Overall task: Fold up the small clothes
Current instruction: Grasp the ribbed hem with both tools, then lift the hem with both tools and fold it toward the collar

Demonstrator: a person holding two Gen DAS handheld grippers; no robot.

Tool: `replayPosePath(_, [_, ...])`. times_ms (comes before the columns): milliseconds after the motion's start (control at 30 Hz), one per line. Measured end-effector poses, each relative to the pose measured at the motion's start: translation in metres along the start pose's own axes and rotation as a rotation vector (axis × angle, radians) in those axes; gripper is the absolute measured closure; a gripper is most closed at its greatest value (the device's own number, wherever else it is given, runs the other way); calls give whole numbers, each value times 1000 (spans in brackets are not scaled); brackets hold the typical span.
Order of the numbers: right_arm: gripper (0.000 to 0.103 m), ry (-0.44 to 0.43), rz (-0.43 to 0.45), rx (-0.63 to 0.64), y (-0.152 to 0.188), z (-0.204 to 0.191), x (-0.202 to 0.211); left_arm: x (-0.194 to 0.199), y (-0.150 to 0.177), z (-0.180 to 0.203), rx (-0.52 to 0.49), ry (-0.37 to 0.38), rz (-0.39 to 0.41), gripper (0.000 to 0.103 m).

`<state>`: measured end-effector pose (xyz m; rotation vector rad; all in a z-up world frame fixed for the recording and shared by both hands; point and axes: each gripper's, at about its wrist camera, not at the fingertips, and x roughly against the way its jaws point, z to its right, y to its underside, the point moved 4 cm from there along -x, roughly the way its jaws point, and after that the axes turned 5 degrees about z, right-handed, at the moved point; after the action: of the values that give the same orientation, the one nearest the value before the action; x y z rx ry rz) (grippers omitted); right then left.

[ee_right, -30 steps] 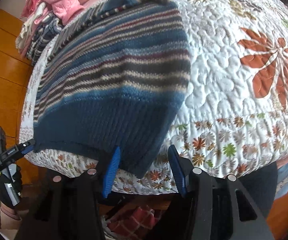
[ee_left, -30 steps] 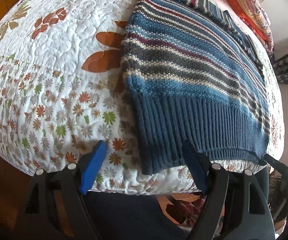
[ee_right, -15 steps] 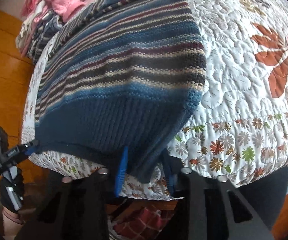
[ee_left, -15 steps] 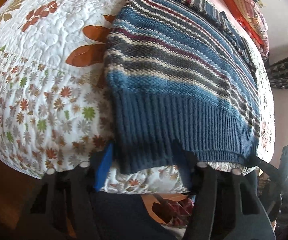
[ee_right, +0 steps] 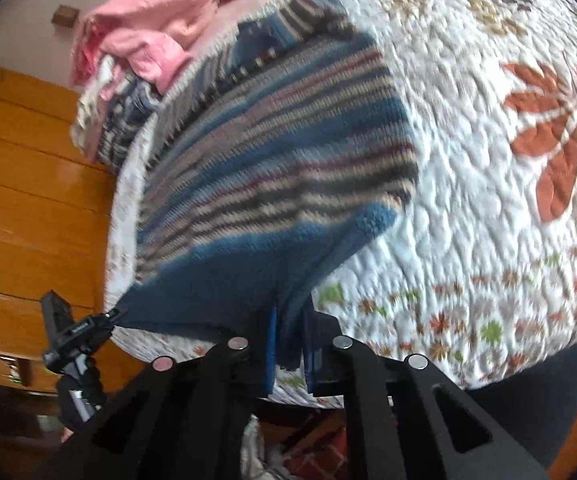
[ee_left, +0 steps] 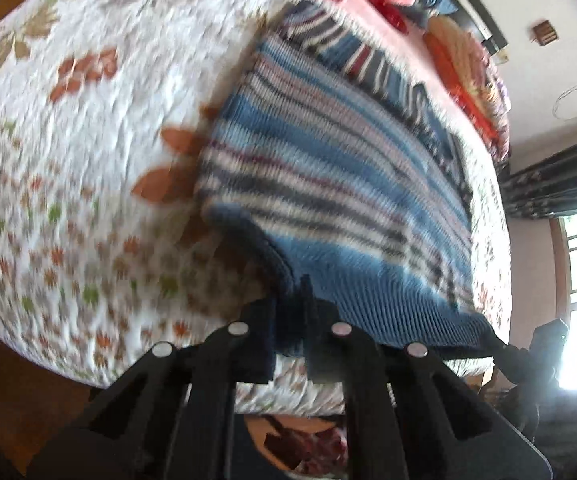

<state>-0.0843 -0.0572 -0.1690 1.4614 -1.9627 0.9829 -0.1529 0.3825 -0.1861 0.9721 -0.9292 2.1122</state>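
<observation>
A striped knitted sweater (ee_left: 340, 184) is spread flat on a quilted floral bedspread (ee_left: 88, 128), with its dark blue ribbed hem (ee_right: 224, 296) lying at the near edge of the bed and its neck end pointing away toward the far side. The long axis is thus seen to run from the near edge straight across the bed, with the stripes crossing it. A striped part, probably a sleeve, is laid across the far end of the body, which suggests that the sleeves have been turned in, though this cannot be confirmed through the blur.

The hem is gripped at both near corners. The left gripper (ee_left: 290, 320) is closed to a narrow gap on the hem corner at its side, with knit pinched between the fingers. The right gripper (ee_right: 290, 340) is likewise clamped on the opposite corner, the fabric being bunched between its blue pads (ee_right: 271, 344). The hem edge is seen lifted slightly off the quilt at both grips.

The task is judged to be at an early to middle stage: the garment is laid out and seized, but the lengthwise fold of hem toward neck is not yet made. A heap of pink and other clothes (ee_right: 148, 28) is seen at the far end of the bed, well apart from the sweater
</observation>
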Motion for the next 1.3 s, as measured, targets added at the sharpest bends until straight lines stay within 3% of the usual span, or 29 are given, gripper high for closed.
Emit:
replayPosePath(333, [93, -13, 27, -8, -70, -11, -4, -19, -64, 24, 3, 16, 61, 95])
replayPosePath(700, [93, 8, -49, -93, -117, 12, -60, -77, -98, 17, 22, -25, -1, 90])
replayPosePath(933, [91, 36, -95, -104, -128, 21, -85, -97, -107, 7, 64, 2, -45, 84])
replayPosePath(1000, [90, 33, -101, -111, -130, 25, -88, -98, -108, 4, 89, 27, -53, 81])
replayPosePath(1133, [89, 17, -111, -125, -132, 30, -88, -89, -111, -3, 156, 96, -50, 64])
replayPosePath(1200, [83, 12, -112, -121, -132, 30, -85, -82, -111, -5, 163, 116, -61, 61])
replayPosePath(1267, [61, 44, -89, -106, -135, 34, -76, -74, -111, -7, 142, 103, -58, 55])
replayPosePath(1300, [58, 56, -80, -98, -136, 35, -72, -70, -112, -8, 131, 98, -55, 55])
